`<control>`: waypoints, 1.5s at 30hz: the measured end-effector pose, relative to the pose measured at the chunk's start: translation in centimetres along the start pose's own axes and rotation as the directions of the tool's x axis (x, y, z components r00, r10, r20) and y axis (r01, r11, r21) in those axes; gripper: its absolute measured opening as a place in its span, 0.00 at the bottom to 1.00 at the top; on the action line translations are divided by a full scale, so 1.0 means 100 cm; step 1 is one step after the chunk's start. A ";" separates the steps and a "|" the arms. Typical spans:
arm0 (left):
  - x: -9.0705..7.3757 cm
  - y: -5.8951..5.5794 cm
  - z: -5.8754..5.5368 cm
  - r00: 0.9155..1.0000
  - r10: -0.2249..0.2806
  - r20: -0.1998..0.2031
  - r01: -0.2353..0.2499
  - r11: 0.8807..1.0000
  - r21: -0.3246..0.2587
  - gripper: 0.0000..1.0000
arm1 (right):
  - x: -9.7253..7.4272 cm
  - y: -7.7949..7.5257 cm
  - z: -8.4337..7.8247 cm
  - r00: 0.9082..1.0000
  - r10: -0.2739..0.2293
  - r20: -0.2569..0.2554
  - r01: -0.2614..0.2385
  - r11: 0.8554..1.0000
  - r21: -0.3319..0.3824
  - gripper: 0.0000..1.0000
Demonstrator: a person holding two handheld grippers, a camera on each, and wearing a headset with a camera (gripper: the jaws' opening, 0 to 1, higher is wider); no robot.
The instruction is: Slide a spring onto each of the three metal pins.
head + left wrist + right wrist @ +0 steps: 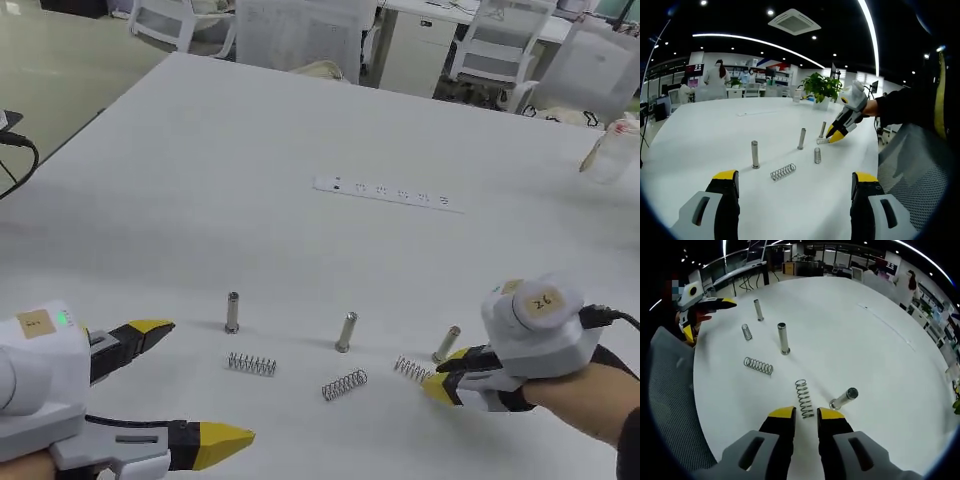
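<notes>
A white table (200, 170) carries a power strip (389, 192) well beyond the work, and what looks like a clear bottle (610, 150) at its far right edge, too blurred to be sure. Office chairs (490, 45) stand past the far side.

Three pins stand upright in a row: left pin (232, 312), middle pin (346, 332), right pin (447, 344). A spring lies flat on the near side of each. The left spring (251, 364) runs along the row. The middle spring (344, 384) lies slantwise, its right end nearer the pins. The right spring (410, 369) lies just beside the right pin's base, its long axis in line with the right gripper (805, 415), near end between the yellow tips.

That gripper's jaws are narrowly apart around the spring's end, and they seem not to press it. The right pin stands close on the jaws' right side.

The left gripper (190, 385) hovers low at the near left, jaws spread wide and holding nothing, with the left spring and left pin ahead of it
</notes>
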State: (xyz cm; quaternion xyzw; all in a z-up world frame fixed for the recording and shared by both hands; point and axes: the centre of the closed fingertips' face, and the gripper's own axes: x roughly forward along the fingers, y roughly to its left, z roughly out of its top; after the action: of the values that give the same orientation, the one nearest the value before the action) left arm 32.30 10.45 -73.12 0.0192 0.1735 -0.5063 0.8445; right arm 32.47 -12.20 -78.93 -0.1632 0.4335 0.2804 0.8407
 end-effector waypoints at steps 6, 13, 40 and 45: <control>0.000 0.000 0.000 1.000 -0.001 0.000 0.001 1.000 -0.002 0.90 | 0.003 0.001 0.001 1.000 0.006 -0.010 -0.006 1.000 -0.014 0.14; -0.001 -0.001 0.000 1.000 -0.001 0.004 0.001 1.000 -0.004 0.90 | 0.006 0.001 -0.004 0.999 0.006 -0.035 -0.007 1.000 -0.027 0.12; -0.006 -0.021 0.012 0.999 -0.046 0.021 0.045 0.998 0.033 0.85 | -0.009 0.020 -0.007 0.999 0.032 -0.041 -0.035 0.997 -0.064 0.08; -0.004 -0.028 0.014 0.997 -0.072 0.022 0.071 0.997 0.043 0.82 | -0.019 0.034 0.000 0.998 0.052 -0.022 -0.053 0.995 -0.083 0.08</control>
State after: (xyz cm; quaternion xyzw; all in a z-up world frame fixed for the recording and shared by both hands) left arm 30.15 9.14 -71.24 0.0250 0.1533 -0.5398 0.8273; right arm 29.55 -10.13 -77.49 -0.1895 0.4341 0.3186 0.8211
